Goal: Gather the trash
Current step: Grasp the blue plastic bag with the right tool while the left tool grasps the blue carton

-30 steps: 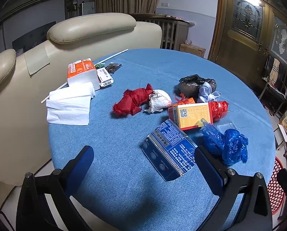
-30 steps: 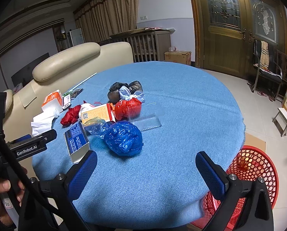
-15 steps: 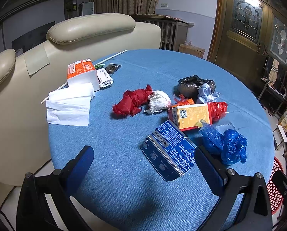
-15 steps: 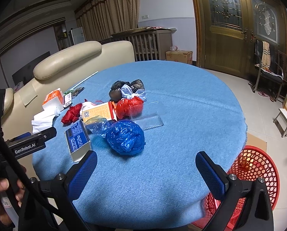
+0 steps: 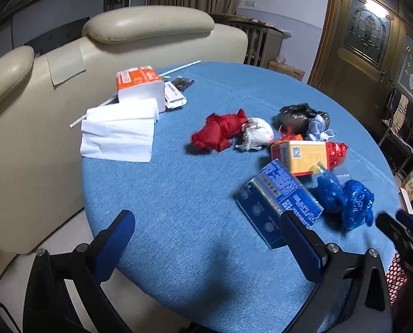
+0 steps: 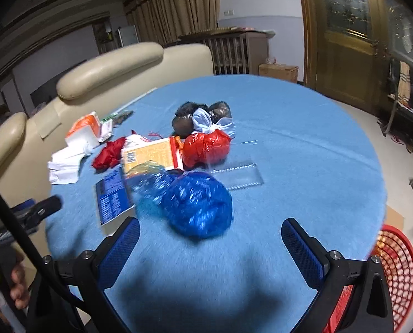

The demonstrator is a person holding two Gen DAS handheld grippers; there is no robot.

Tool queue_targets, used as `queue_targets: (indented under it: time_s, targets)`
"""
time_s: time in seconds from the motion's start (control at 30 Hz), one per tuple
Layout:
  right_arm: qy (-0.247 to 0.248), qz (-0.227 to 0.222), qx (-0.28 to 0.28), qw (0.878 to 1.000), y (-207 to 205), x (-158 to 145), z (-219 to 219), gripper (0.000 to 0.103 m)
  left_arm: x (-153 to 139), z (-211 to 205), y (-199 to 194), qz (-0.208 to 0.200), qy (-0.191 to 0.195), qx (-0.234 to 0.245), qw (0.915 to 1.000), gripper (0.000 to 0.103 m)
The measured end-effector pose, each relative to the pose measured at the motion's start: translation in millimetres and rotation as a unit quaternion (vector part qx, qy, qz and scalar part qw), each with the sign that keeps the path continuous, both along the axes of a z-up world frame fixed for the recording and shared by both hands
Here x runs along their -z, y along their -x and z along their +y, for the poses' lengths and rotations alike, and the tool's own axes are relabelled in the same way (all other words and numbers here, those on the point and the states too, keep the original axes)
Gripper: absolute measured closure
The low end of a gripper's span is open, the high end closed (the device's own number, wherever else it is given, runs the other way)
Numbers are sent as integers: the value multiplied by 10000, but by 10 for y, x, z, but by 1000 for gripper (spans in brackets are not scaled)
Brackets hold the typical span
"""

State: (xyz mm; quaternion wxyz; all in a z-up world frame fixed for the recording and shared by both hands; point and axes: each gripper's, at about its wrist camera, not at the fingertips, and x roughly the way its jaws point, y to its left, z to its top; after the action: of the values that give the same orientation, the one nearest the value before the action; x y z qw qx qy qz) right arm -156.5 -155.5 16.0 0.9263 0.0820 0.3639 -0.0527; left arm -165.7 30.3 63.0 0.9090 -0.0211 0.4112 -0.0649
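Trash lies on a round blue table (image 5: pixel 178 194): a blue box (image 5: pixel 278 202), a blue plastic bag (image 5: pixel 345 199), an orange-yellow box (image 5: pixel 303 152), a red bag (image 5: pixel 220 131), a white wad (image 5: pixel 257 136), a dark bag (image 5: pixel 298 116). My left gripper (image 5: pixel 209 244) is open and empty over the near table edge, its right finger beside the blue box. My right gripper (image 6: pixel 210 249) is open and empty, just in front of the blue bag (image 6: pixel 198 202). The blue box (image 6: pixel 113 194) lies to its left. A red mesh basket (image 6: pixel 395 277) stands on the floor at the right.
A tissue pack (image 5: pixel 138 83) and loose white tissues (image 5: pixel 117 133) lie at the table's left by a cream sofa (image 5: pixel 68 55). A clear plastic tray (image 6: pixel 239 174) lies beyond the blue bag. The other gripper (image 6: pixel 37 211) shows at the left of the right wrist view.
Both grippers have moved forward toward the trash. The right gripper has closed in on the blue bag. Both stay open and empty.
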Motion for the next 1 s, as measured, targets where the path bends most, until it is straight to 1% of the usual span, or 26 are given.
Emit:
queue_targets:
  time_s: [0.13, 0.23, 0.27, 0.3, 0.33, 0.5, 0.63, 0.77, 0.9, 1.0]
  targets:
    - [-152, 255, 7, 9996, -348, 170, -63, 0, 50, 14, -36, 83, 24, -23, 10000, 0]
    - [-342, 398, -6, 9986, -516, 300, -99, 0, 76, -5, -58, 123, 10, -7, 9999, 0]
    - [-460, 436, -83, 9980, -556, 343, -104, 8, 82, -25, -64, 133, 9, 20, 9999, 0]
    - [-659, 487, -212, 9964, -585, 389, -110, 19, 87, -50, -65, 137, -3, 55, 9999, 0]
    - [-909, 569, -336, 9937, -603, 433, -123, 40, 90, -81, -66, 136, -22, 87, 9999, 0]
    - [-1106, 362, -495, 9920, -429, 353, -118, 40, 83, -293, -78, 155, 6, 317, 9994, 0]
    - [-1154, 16, -312, 9928, -137, 160, -213, 40, 76, -537, -125, 134, 26, 503, 9986, 0]
    - [-1197, -277, -2, 9924, 157, 0, -388, 40, 93, -743, -223, 175, 9, 443, 9989, 0]
    - [-1299, -492, 310, 9898, 401, -113, -612, 40, 154, -952, -341, 216, -220, 277, 9991, 0]
    - [-1367, -530, 400, 9884, 508, -157, -720, 40, 257, -1050, -414, 362, -425, 104, 9984, 0]
